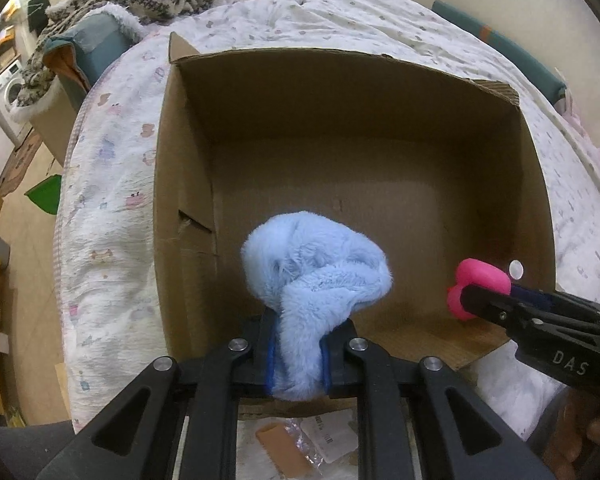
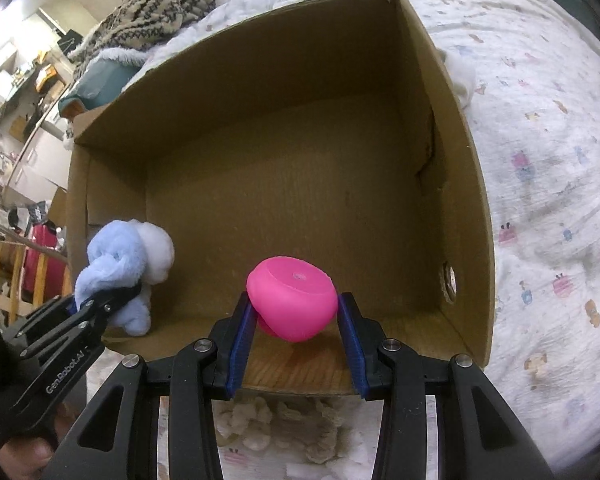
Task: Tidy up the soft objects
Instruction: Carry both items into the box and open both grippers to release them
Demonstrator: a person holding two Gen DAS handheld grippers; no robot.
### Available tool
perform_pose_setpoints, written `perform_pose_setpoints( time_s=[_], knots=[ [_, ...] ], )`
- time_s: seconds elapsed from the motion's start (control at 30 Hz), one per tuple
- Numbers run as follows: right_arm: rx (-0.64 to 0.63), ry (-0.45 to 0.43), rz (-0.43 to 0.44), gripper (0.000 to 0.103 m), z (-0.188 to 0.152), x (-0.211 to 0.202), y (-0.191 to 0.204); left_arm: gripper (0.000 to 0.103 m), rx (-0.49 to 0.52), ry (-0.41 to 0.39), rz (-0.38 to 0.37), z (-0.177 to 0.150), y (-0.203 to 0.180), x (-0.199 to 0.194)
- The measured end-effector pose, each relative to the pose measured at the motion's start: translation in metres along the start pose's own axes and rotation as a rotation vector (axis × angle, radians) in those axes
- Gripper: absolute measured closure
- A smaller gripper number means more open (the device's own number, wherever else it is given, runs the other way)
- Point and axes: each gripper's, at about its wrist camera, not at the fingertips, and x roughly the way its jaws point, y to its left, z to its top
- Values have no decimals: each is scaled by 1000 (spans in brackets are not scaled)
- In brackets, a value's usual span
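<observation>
On a bed with a printed quilt sits an open cardboard box, and over its near edge the left tongs pinch a blue plush toy while the right tongs pinch a pink ball, both poised above the box floor.

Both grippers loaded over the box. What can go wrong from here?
1. The right gripper grips the pink squishy toy only at its edges; being rounded, it may squirt out.
2. The left gripper pinches just a fold of the blue plush, so fur might snag on the pads at release.
3. Both hang near the cardboard box's front edge; an early drop may land on the bed.
</observation>
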Motion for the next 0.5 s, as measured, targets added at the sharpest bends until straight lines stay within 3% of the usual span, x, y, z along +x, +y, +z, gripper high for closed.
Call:
perform_pose_setpoints(
  time_s=[0.5],
  knots=[
    [-14, 2, -22, 59, 2, 4, 9, 82, -7, -7, -1, -3, 1, -4]
  ],
)
